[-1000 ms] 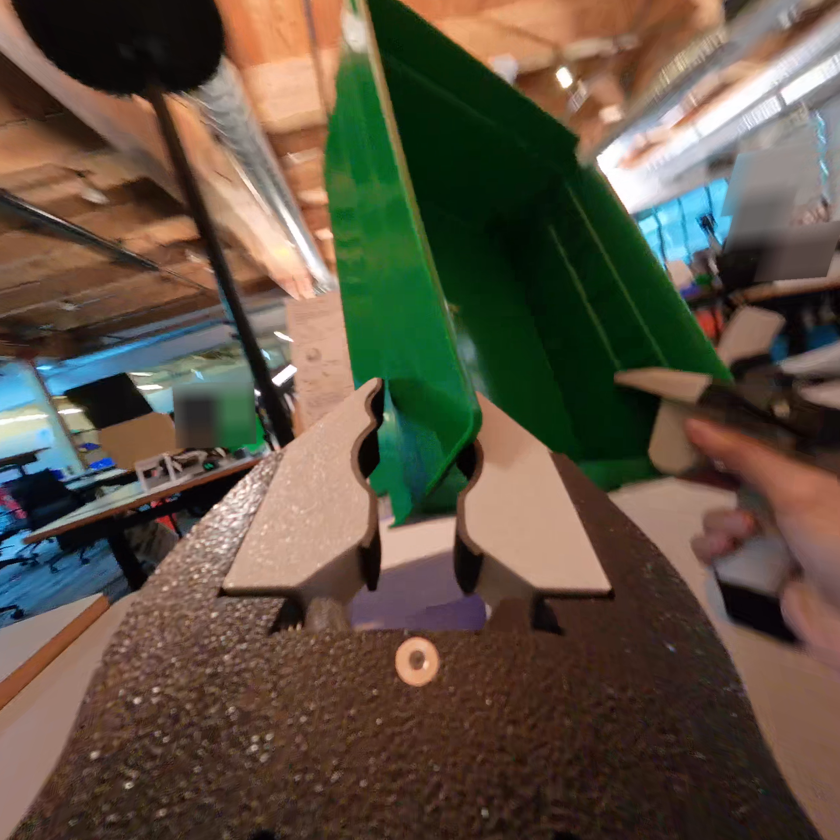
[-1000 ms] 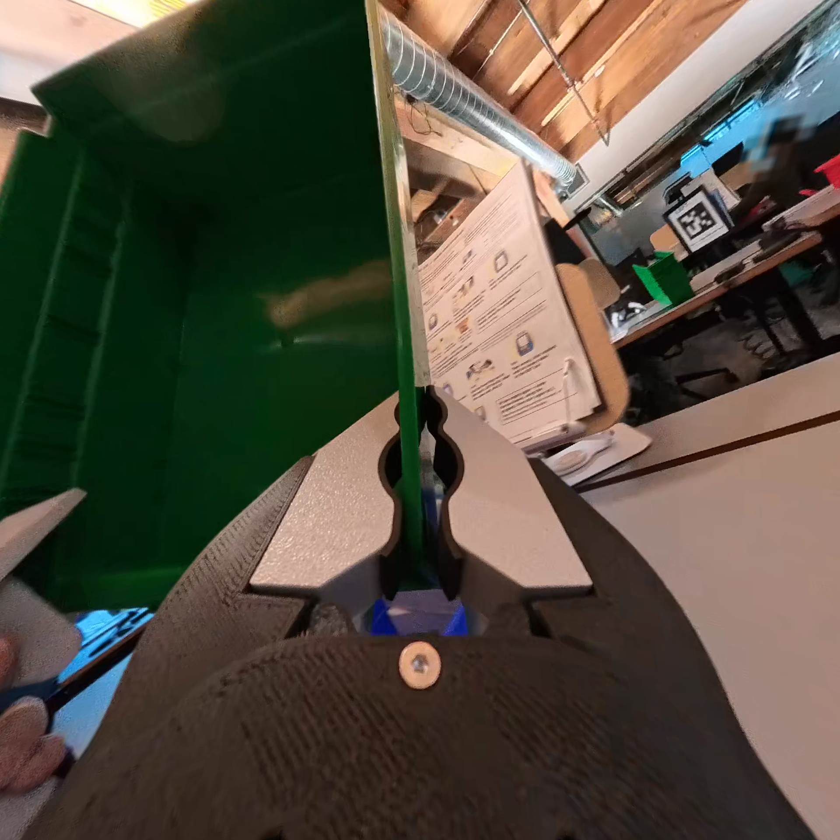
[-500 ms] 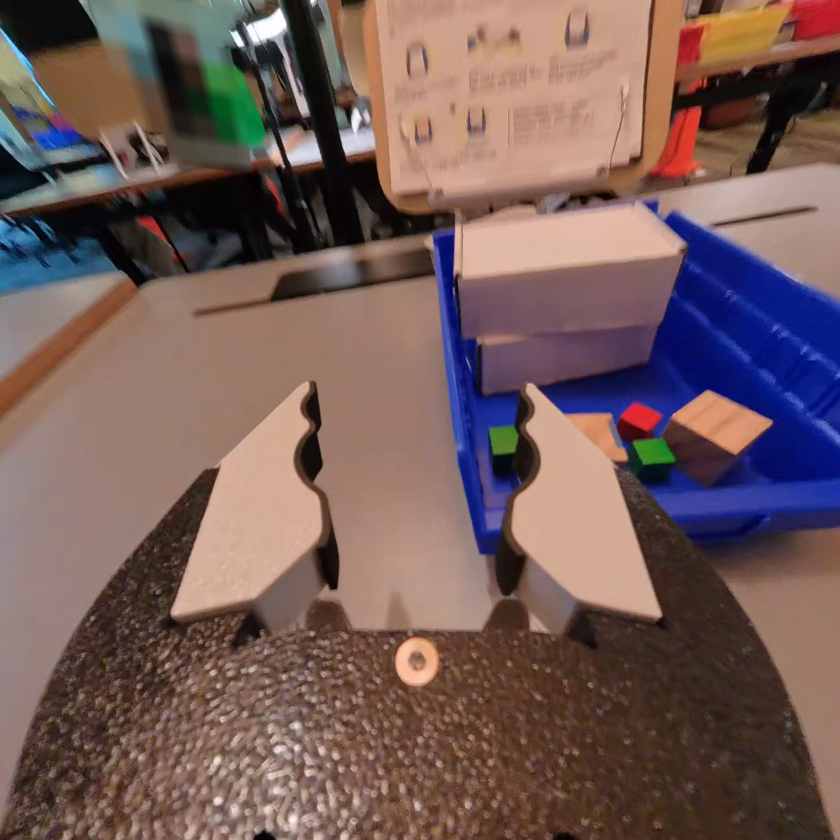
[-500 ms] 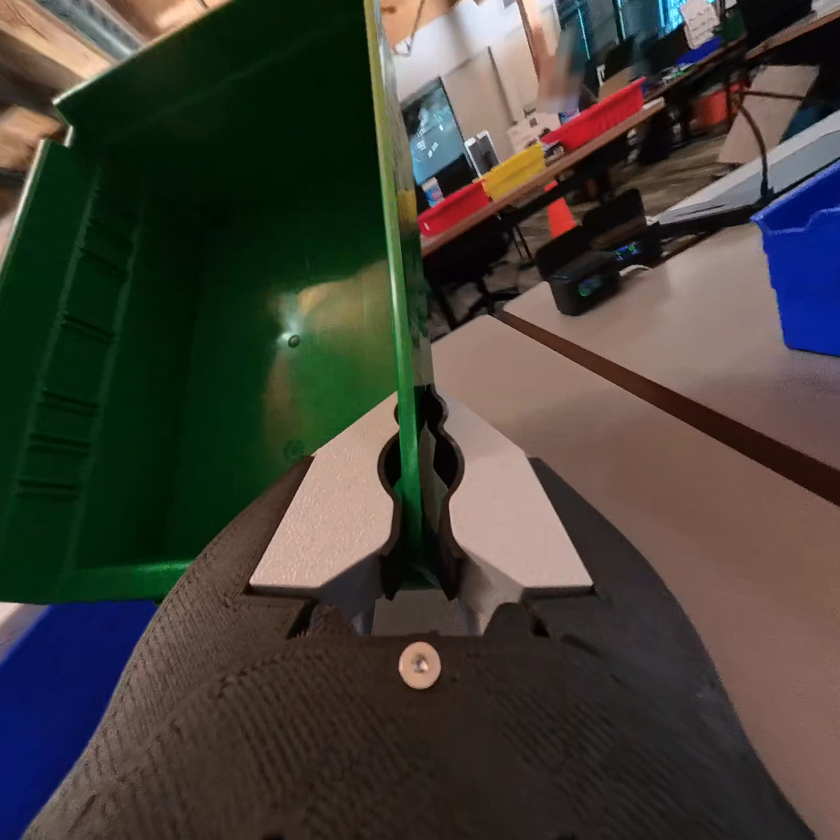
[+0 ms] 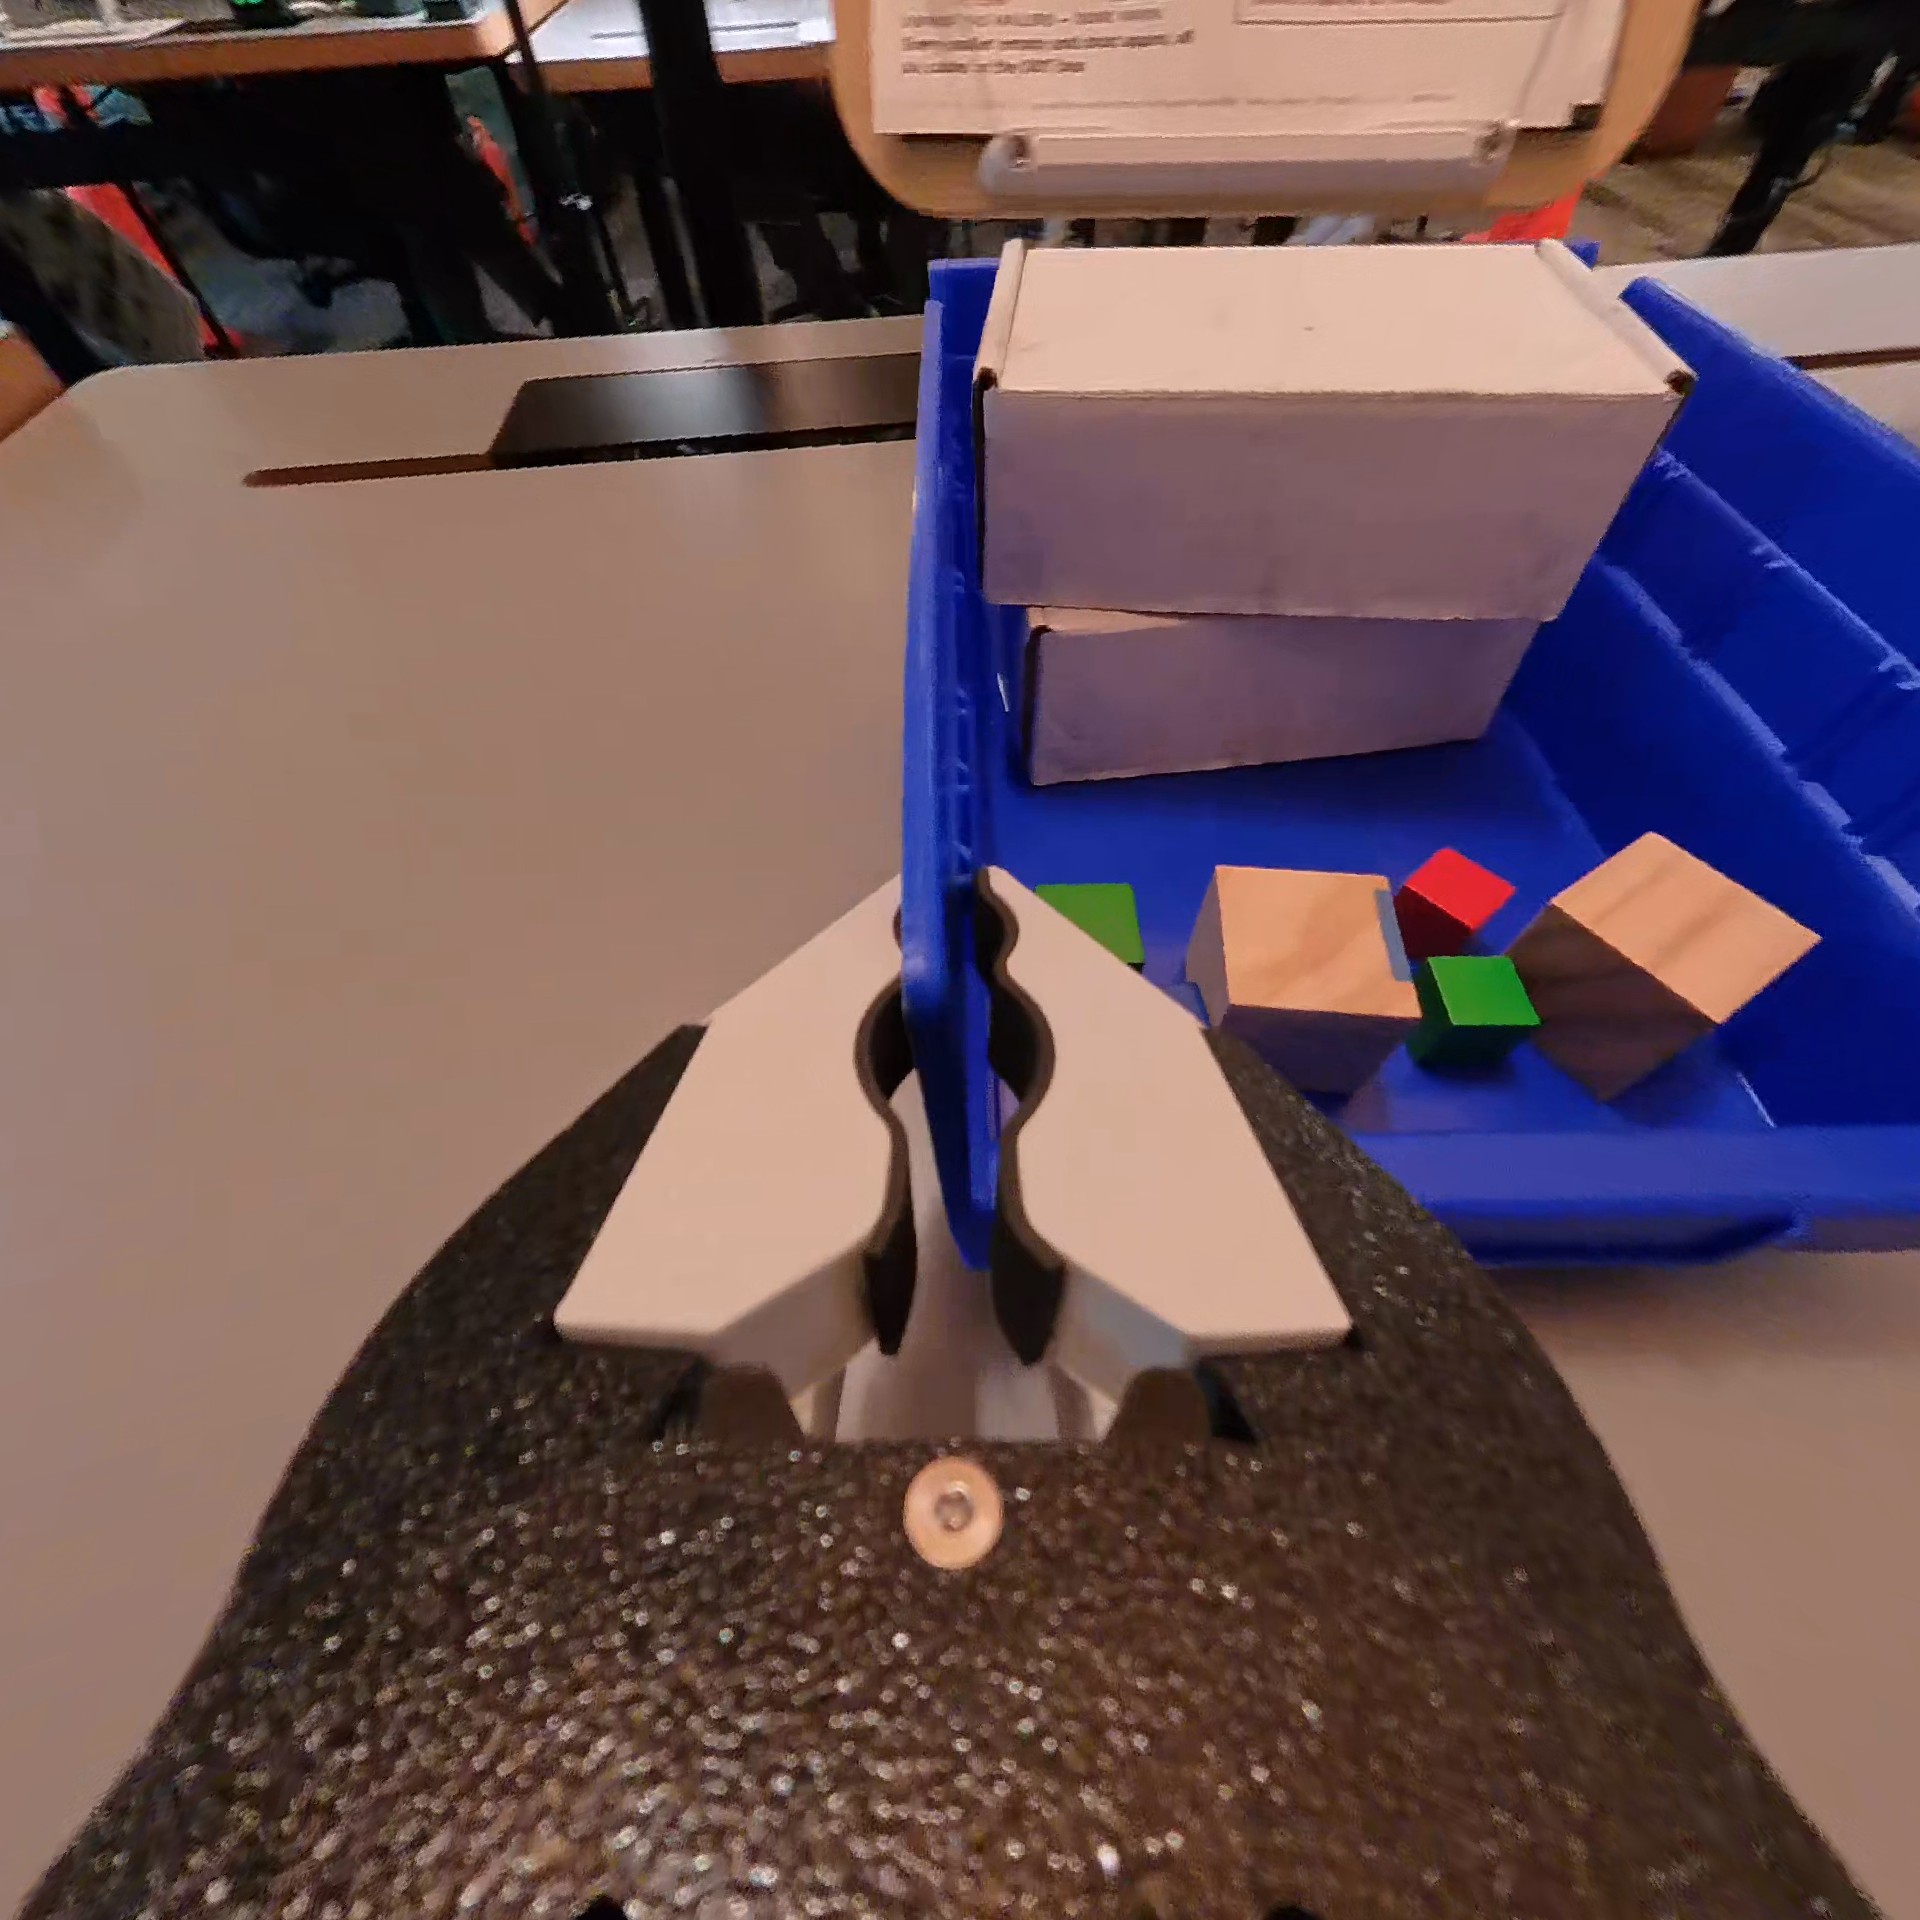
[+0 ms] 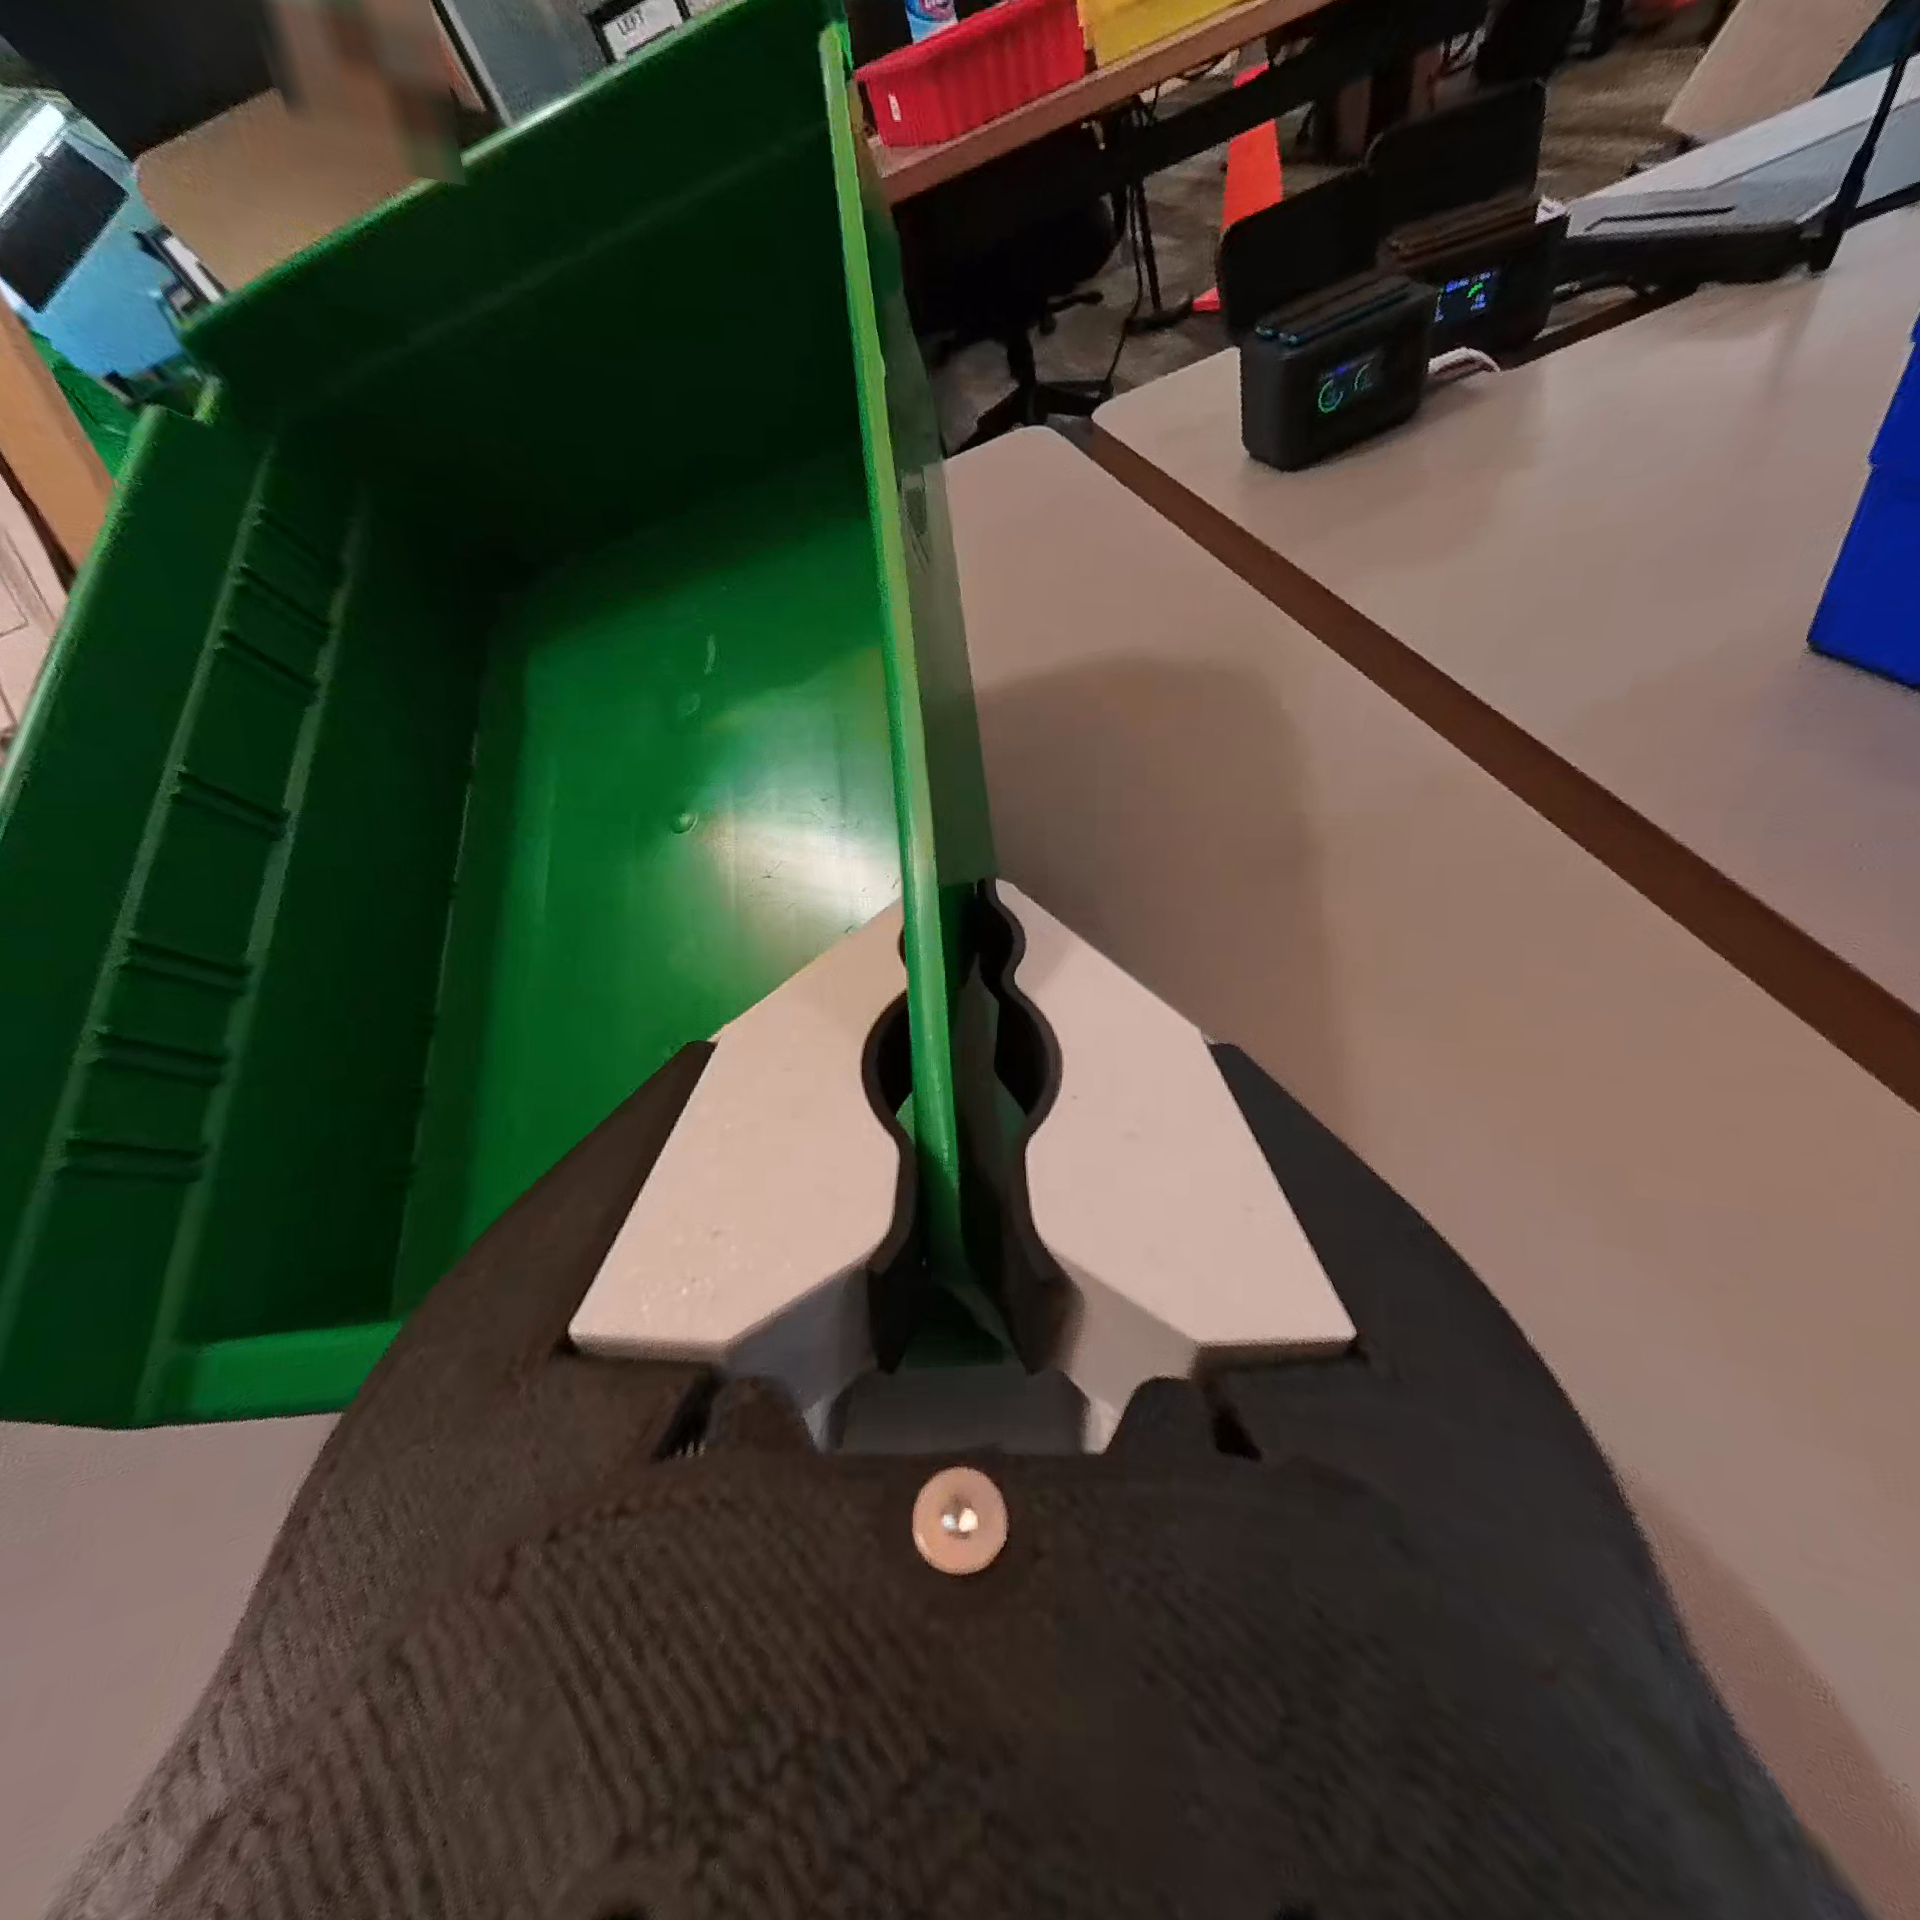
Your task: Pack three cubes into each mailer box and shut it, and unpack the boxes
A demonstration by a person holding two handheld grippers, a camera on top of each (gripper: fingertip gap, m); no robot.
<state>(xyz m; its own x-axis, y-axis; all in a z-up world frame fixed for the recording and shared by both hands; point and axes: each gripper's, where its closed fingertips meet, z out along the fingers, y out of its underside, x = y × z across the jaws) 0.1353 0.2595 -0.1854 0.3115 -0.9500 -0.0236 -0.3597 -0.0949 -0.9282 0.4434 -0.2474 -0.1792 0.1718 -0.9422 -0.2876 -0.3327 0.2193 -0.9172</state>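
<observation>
Two claws are at work, and both are clenched on bin walls. Nearest us in the left wrist view, our left claw (image 5: 940, 914) pinches the left wall of the blue bin (image 5: 940, 644), one finger outside and one inside. Just past the inner finger a green cube (image 5: 1093, 918) lies on the bin floor. To its right sit a wooden cube (image 5: 1299, 961), a second green cube (image 5: 1475, 1003) touching it, a red cube (image 5: 1449, 899) behind that, and another wooden cube (image 5: 1652, 956) tilted on an edge. Farther back, two white mailer boxes (image 5: 1309, 457) are stacked, both shut, against the bin's far end. Behind the bin stands a clipboard (image 5: 1247, 104) with a paper sheet.

In the right wrist view, our right claw (image 6: 951, 914) grips the right wall of a green bin (image 6: 468, 727), which we see empty and tipped above the worktop (image 6: 1351, 935). Beyond it, across a dark seam, a small black device (image 6: 1330, 390) sits on the neighbouring worktop.
</observation>
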